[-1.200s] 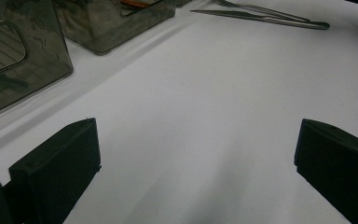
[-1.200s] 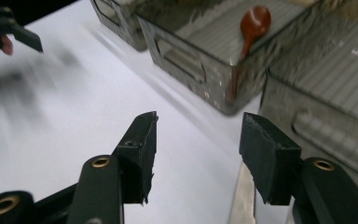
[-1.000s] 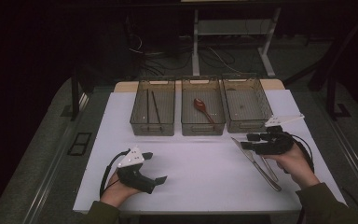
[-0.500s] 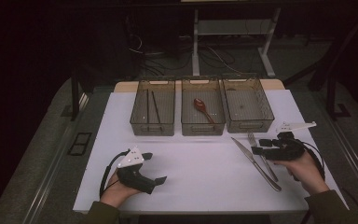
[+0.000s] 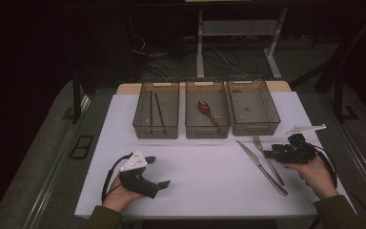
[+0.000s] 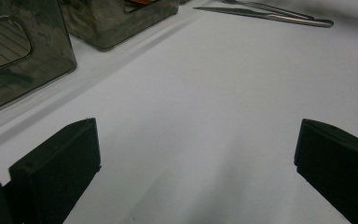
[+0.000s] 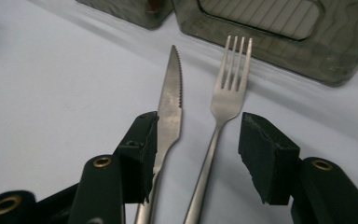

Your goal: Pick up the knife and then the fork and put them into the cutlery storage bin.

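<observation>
2 black jaws of the right gripper [image 7: 193, 149] stand apart at a moderate gap and hold nothing. Between them, in the right gripper view, lies the handle of a fork [image 7: 221, 112], tines pointing away toward the trays; whether either jaw touches the fork cannot be told. Just beside it, under the left-hand jaw in that view, lies a knife [image 7: 170, 107] with a serrated edge, roughly parallel to the fork and close to it without clearly touching. In the high view the right gripper [image 5: 271, 153] sits low over the fork [image 5: 268, 161], held by the person's right hand [image 5: 314, 174], with the knife [image 5: 261, 167] on the side toward the table's middle.

Both utensils rest on the white table surface [image 5: 205, 167], just in front of the right tray [image 5: 253, 106], which looks empty apart from a small speck. The middle tray [image 5: 207, 109] holds 1 reddish spoon [image 5: 208, 111], and the left tray [image 5: 156, 109] holds 2 dark chopsticks [image 5: 155, 112].

At the near left of the table, the left gripper [image 5: 164, 182] rests on the surface in the person's left hand [image 5: 121, 193], well apart from the utensils. Its jaws stand wide in the left gripper view, with only bare white surface [image 6: 205, 116] between them.
</observation>
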{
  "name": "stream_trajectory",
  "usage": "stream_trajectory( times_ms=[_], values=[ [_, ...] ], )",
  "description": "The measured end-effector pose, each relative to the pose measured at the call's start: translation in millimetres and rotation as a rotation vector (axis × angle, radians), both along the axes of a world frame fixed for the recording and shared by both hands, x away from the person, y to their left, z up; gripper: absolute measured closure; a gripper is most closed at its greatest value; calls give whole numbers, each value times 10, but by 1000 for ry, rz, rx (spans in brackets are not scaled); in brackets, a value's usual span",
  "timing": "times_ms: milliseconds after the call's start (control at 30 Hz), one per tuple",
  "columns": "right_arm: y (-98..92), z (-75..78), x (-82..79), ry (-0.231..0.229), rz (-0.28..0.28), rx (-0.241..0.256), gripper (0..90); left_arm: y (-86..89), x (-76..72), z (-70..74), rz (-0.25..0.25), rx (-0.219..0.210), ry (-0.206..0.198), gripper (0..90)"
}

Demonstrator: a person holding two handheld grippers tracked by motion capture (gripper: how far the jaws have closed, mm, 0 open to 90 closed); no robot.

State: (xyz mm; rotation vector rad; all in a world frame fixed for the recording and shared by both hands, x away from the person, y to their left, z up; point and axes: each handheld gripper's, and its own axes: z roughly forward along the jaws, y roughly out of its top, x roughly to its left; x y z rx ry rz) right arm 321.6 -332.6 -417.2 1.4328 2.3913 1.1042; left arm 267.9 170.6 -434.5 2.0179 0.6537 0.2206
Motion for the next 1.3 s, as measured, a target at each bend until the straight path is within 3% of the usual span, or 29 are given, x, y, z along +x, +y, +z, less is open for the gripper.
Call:
stream_trajectory(
  times_ms=[133, 433, 633, 833, 1300],
  values=[
    [-18, -16, 47, 45, -6, -30, 497, -4, -2, 2, -1, 3, 2, 0],
    [28, 42, 143, 69, -17, -136, 570, -15, -1, -2, -1, -1, 1, 0],
    [126, 31, 274, 144, 11, -214, 599, -18, 1, -6, -2, 1, 2, 0],
    [210, 9, 382, 220, 46, -252, 646, -13, -4, -6, 0, 1, 2, 0],
    [391, -48, 471, 322, 72, -349, 735, -12, -9, -3, -2, 2, 0, 0]
  ],
)
